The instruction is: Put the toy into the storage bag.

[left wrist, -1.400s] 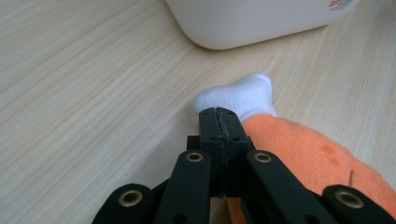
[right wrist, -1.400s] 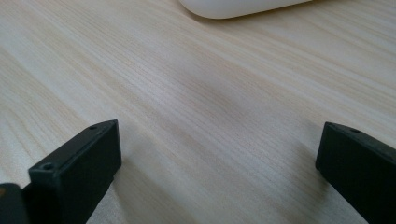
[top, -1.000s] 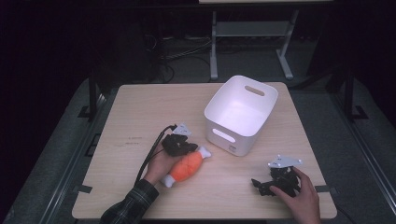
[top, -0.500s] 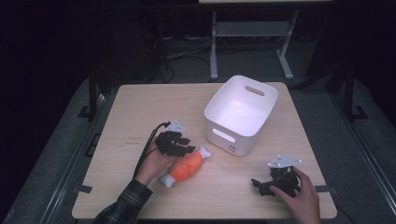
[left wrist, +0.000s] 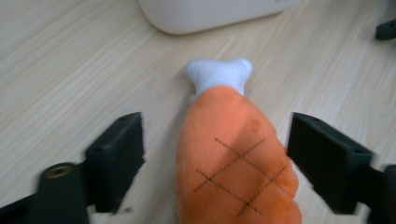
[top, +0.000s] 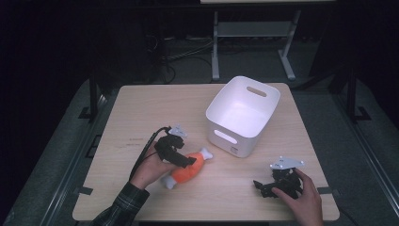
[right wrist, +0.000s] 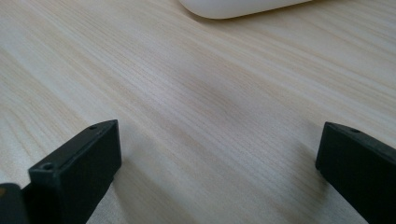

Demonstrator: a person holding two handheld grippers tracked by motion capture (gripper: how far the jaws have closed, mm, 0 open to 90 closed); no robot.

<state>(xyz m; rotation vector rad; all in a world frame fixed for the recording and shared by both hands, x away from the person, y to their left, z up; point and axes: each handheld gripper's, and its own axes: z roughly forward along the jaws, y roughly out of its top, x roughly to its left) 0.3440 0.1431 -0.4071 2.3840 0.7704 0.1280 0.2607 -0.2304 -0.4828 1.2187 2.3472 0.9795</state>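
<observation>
- Table [top: 141, 113]: a light wooden top is seen in the high view, set over a dark floor, with a metal stand [top: 254, 42] visible beyond its far edge.
- Left hand [top: 149, 170]: a forearm in a plaid sleeve [top: 120, 207] is brought in from the lower left, and the left gripper [top: 186, 162] is held in this hand, with its cable [top: 146, 153] trailing back along the wrist.
- Left gripper, own view: its two black jaws are spread wide, one on each side of the plush toy [left wrist: 236, 158], and a gap of bare wood is left between the left jaw and the toy; whether the right jaw touches the toy cannot be told. Nothing is clamped.
- Plush toy [top: 187, 168]: an orange drumstick-shaped body with white ends is shown lying on the table, just left of the bin. A stitched diamond pattern is seen on its orange part, and its white tip [left wrist: 219, 74] is pointed toward the bin.
- Bin [top: 242, 115]: a white bin with slot handles is placed right of centre, upright and open at the top; its rounded lower corner [left wrist: 210, 14] is seen at the top of the left gripper view.
- Right gripper [top: 263, 186]: it is held low over the table near the front right corner by the right hand [top: 303, 197], with a grey plate [top: 287, 163] on top.
- Right gripper, own view: the jaws are parted widely over bare wood [right wrist: 210, 116], with nothing between them, and the bin's base [right wrist: 238, 7] is seen ahead.
</observation>
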